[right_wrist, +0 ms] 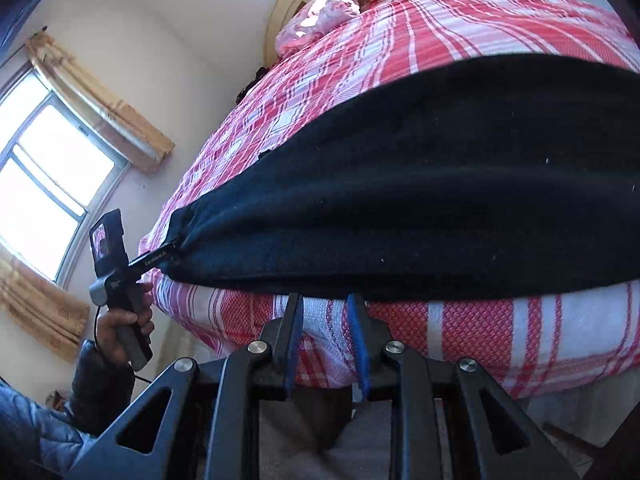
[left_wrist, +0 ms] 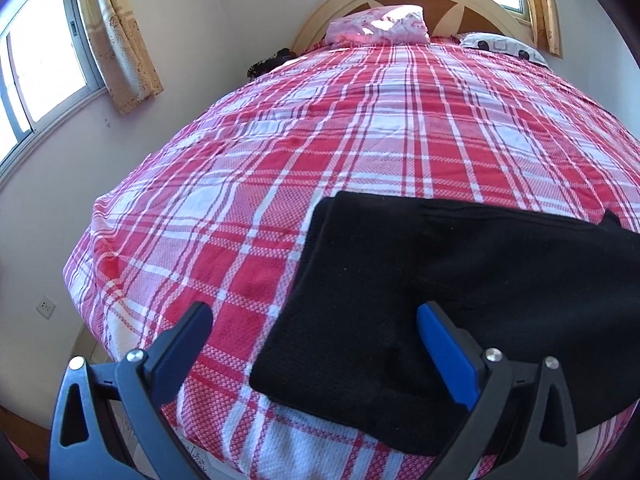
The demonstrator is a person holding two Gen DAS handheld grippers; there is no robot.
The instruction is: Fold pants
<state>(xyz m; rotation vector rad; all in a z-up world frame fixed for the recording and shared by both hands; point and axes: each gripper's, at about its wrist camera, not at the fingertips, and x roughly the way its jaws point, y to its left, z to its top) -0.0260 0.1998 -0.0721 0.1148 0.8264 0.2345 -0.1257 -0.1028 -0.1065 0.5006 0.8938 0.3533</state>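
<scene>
Left hand-held gripper gapes wide, level at the black pants' left end, gripping nothing. Right hand-held gripper sits partly parted, empty, just below the pants' near edge on the bed.

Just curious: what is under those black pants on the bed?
The black pants lie on a red-and-white plaid bedspread, which shows all around them. What lies beneath the pants' own folded layers is covered and cannot be seen.

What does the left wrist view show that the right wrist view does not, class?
Only the left wrist view shows the wall socket and the left tongs from behind, open, astride the pants' corner. Only the right wrist view shows the person's hand gripping a handle, and the right tongs. Both show the black pants, plaid bed and pink pillow.
</scene>
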